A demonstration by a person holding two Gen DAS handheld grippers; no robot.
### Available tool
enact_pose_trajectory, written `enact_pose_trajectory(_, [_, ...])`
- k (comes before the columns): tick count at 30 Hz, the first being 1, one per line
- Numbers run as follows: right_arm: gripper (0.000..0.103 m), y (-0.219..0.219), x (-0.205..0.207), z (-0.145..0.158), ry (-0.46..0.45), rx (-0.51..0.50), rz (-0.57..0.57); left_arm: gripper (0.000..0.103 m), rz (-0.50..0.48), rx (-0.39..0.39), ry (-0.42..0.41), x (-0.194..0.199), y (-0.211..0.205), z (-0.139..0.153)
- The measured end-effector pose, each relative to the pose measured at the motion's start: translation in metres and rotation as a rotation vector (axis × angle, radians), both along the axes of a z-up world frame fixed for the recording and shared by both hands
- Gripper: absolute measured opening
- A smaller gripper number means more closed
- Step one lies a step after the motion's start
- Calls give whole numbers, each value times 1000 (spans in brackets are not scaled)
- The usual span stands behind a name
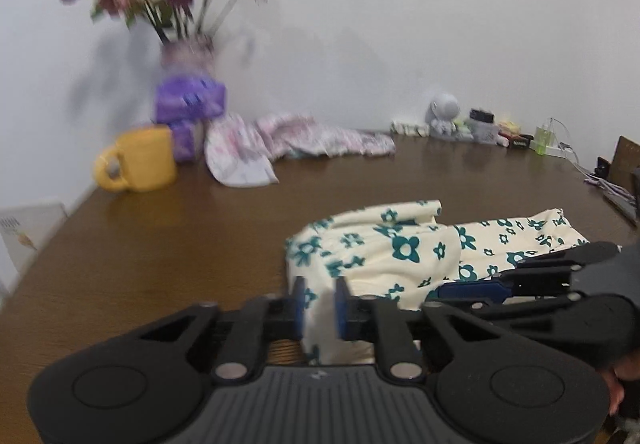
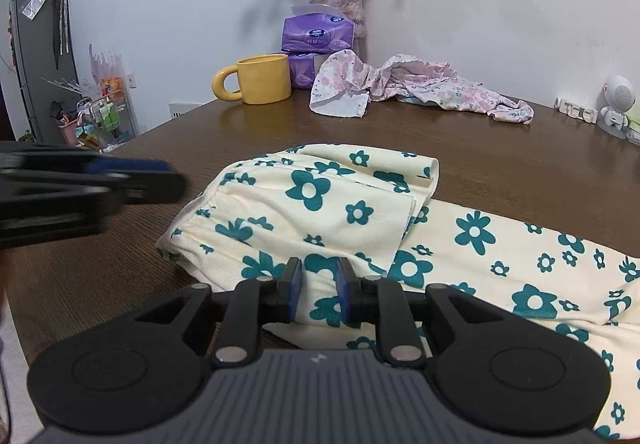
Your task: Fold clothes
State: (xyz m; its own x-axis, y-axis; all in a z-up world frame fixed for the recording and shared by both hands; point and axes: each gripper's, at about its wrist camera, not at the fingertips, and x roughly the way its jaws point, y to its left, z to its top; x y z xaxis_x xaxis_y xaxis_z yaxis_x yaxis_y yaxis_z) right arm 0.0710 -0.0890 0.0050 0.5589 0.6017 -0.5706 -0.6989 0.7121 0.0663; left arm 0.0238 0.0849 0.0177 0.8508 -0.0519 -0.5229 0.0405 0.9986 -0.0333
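Left tool [image 1: 320, 304] pinching my cream floral garment [image 2: 320, 200]; right tool [image 2: 318, 292] slightly spread over it on desk [image 2: 500, 152].

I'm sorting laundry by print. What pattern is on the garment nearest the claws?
Cream with teal flowers: the garment shows best in the right wrist view.

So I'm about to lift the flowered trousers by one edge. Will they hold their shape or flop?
The trousers will probably flop: the cloth is thin, lying in soft folds and gathers. They look light, so one edge should lift easily. On the smooth table the rest may slide and the folded leg may open.
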Motion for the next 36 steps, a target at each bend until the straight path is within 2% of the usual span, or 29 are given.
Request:
enact_pose_trajectory(3, [18,0,-1,0,-2,1,0,7,-1,38,37,9,-8,-12])
enact_pose_trajectory(6, [18,0,-2,0,-8,-5,2,6,-9,78,34,8,-13,-17])
enact_pose_trajectory(10, [19,-4,-2,10,10,39,5,6,-13,72,36,8,-10,-18])
enact_pose_trajectory(13, [19,-7,-4,27,-42,107,-3,5,-12,86,35,8,-13,-19])
enact_pose_trajectory(16, [19,8,1,30,-86,62,-17,5,-12,98,36,10,-15,-18])
enact_pose_trajectory(18, [18,19,10,24,-80,15,-30,5,-12,87,30,9,-14,-14])
enact_pose_trajectory(20, [18,25,19,13,-30,-22,-58,6,-11,76,24,8,-12,-10])
enact_pose_trajectory(24, [18,20,27,5,27,5,-76,8,-11,52,11,5,-9,-1])
enact_pose_trajectory(29, [18,20,22,2,6,-14,-70,9,0,16,-33,6,-3,17])
enact_pose_trajectory(31, [18,19,21,1,1,-11,-66,9,-2,29,-13,19,-4,16])
enact_pose_trajectory(34, [18,19,22,1,3,-7,-62,9,-7,-1,50,43,-2,5])
enact_pose_trajectory(36, [18,19,22,1,1,-7,-59,9,-7,-11,62,49,-1,0])
